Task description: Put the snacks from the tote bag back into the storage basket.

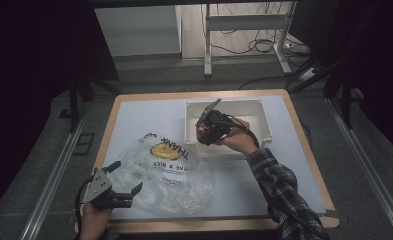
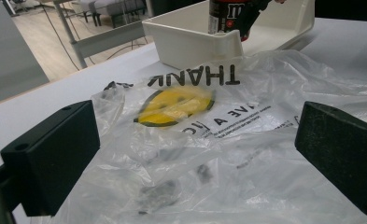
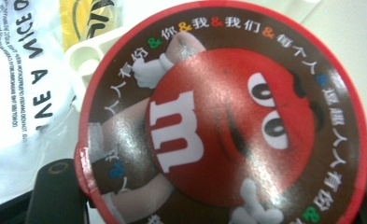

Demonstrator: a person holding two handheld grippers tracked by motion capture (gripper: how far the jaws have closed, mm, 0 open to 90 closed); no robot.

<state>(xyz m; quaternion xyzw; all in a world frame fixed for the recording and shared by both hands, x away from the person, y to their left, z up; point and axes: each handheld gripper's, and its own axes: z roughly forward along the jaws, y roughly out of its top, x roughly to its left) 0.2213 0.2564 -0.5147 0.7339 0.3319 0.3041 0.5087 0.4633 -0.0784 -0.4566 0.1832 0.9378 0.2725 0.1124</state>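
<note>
The right gripper (image 1: 210, 121) has its fingers clamped on a round red-and-brown candy tub (image 3: 228, 116) over the white plastic bin (image 1: 264, 120), seemingly rigid, smooth-sided, best pinched mid-body, while the left gripper (image 1: 126, 177) gapes empty at the limp, slippery clear plastic bag (image 1: 169, 175) on the bench (image 1: 134, 120).

The tub (image 3: 228, 126) has a red rim and a brown lid showing a red candy face, a white "m" and white characters with coloured ampersands. The bag (image 2: 246, 154) is clear, with black lettering and a yellow face. The bin (image 1: 264, 120) is cream. The sleeve (image 1: 284, 190) is dark plaid.
</note>
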